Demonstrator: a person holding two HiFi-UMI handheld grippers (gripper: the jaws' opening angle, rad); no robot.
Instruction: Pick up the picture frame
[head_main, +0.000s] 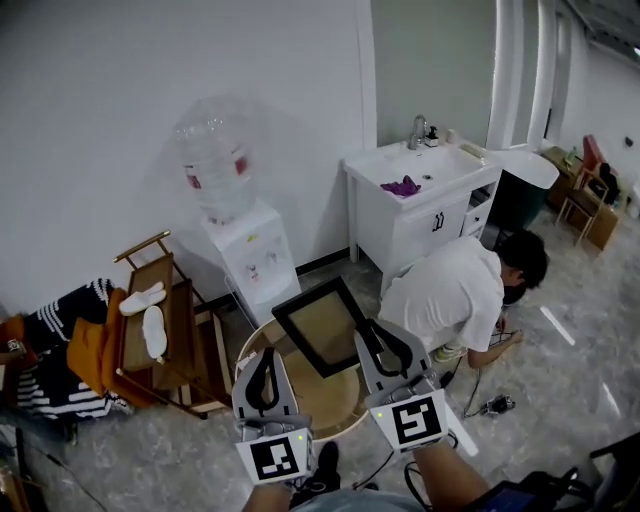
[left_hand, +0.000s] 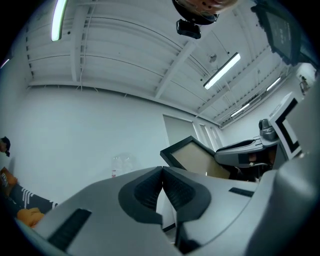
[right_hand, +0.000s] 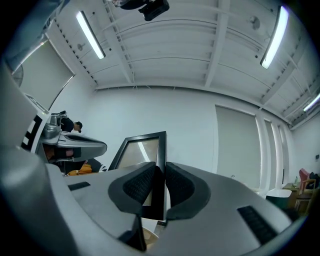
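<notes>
The picture frame (head_main: 322, 326), black-edged with a tan panel, hangs tilted in the air above a round wooden table (head_main: 300, 400). My right gripper (head_main: 382, 347) is shut on the frame's right edge; in the right gripper view the black edge (right_hand: 160, 150) stands clamped between the pads. My left gripper (head_main: 262, 380) sits lower left of the frame, shut with nothing between its fingers and apart from the frame. In the left gripper view the frame (left_hand: 192, 157) shows up and to the right, beside the right gripper's body.
A person in a white shirt (head_main: 455, 295) crouches on the floor to the right. A water dispenser (head_main: 245, 250) stands behind the table, a wooden chair (head_main: 160, 330) with slippers to its left, a white sink cabinet (head_main: 420, 200) at the back.
</notes>
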